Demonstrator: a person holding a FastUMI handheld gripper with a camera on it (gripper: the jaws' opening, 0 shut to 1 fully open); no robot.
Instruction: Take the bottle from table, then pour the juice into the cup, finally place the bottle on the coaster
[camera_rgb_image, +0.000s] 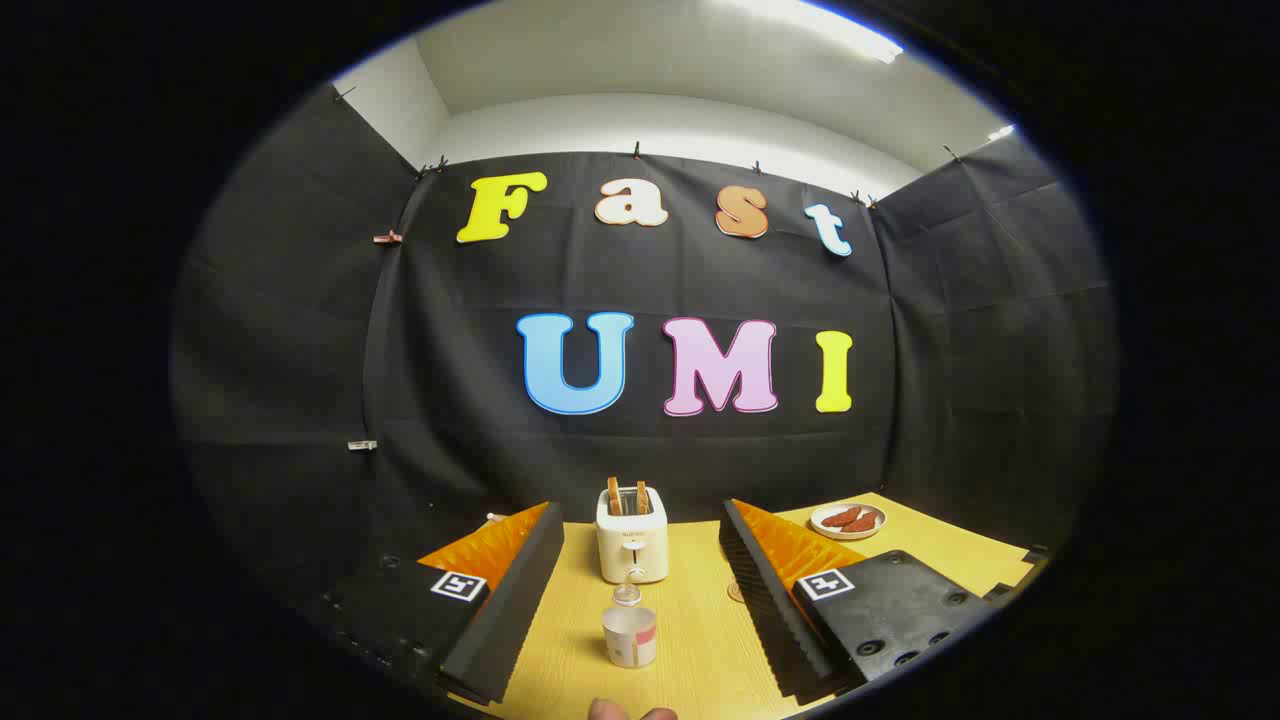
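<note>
My gripper (640, 515) is open, and its two black fingers with orange backs stand wide apart over the wooden table (700, 650). Nothing is held between them. A small pale cup (630, 636) with a pink band stands on the table between the fingers, near their base. Just behind the cup is a small clear object (627, 596); I cannot tell whether it is the bottle. A thin brown round edge, perhaps the coaster (735, 592), peeks out beside the inner face of the right finger.
A white toaster (632, 538) with two slices sticking up stands beyond the cup, level with the fingertips. A plate (847, 520) of reddish food lies at the far right of the table. A person's fingertips (630, 712) show at the near table edge.
</note>
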